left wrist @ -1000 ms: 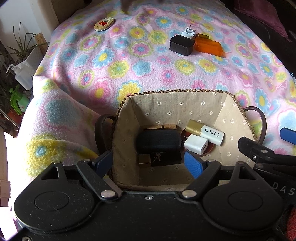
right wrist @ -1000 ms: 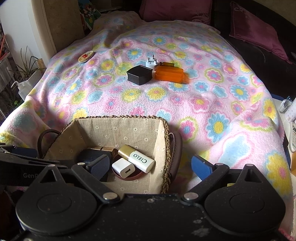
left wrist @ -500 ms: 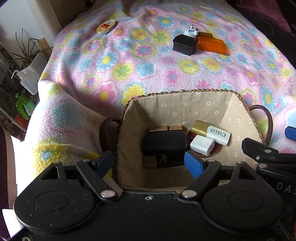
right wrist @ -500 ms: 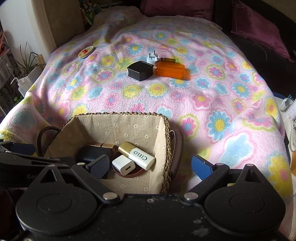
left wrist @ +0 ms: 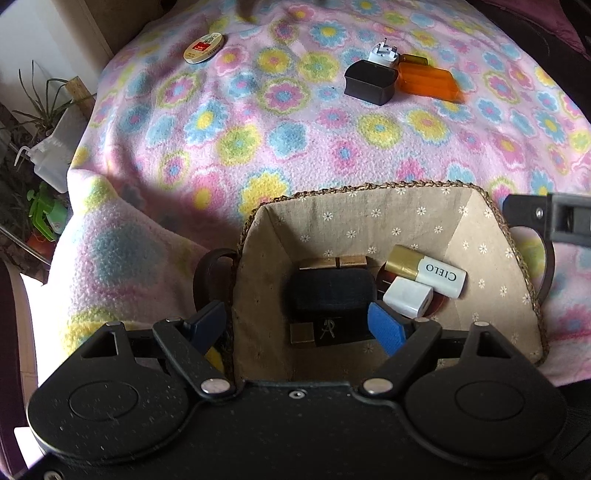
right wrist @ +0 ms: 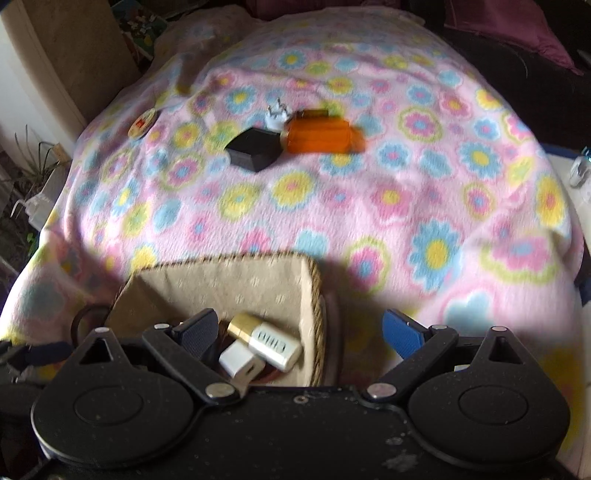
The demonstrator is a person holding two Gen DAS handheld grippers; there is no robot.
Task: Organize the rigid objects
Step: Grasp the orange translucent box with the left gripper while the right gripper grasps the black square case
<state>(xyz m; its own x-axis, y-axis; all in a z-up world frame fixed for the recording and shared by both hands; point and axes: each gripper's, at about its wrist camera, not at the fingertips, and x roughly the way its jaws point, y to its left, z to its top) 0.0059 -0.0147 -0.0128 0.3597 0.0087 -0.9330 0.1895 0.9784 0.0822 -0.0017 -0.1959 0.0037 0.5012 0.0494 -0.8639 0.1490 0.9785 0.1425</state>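
A fabric-lined wicker basket (left wrist: 369,221) (right wrist: 280,284) sits at the near edge of the flowered blanket. It holds a dark case (left wrist: 330,291), a white and gold CIELO tube (left wrist: 428,271) (right wrist: 264,338), a white charger (left wrist: 408,297) (right wrist: 240,362) and small gold boxes. My left gripper (left wrist: 299,323) is open and empty, straddling the basket's left wall. My right gripper (right wrist: 301,332) is open and empty above the basket's right wall. Farther off lie a black box (left wrist: 369,83) (right wrist: 253,149), an orange case (left wrist: 428,81) (right wrist: 319,134), a white plug (left wrist: 384,55) (right wrist: 277,114) and a round tin (left wrist: 203,48) (right wrist: 142,123).
The blanket (left wrist: 258,129) drops off at the left, where plants and a white bottle (left wrist: 51,158) stand. Dark cushions (right wrist: 517,29) lie at the far right. The right gripper's body (left wrist: 546,218) shows at the right edge of the left wrist view.
Both grippers rose and pulled back slightly from the basket. The right gripper moved forward and right and its view is blurred. Nothing was picked up or dropped.
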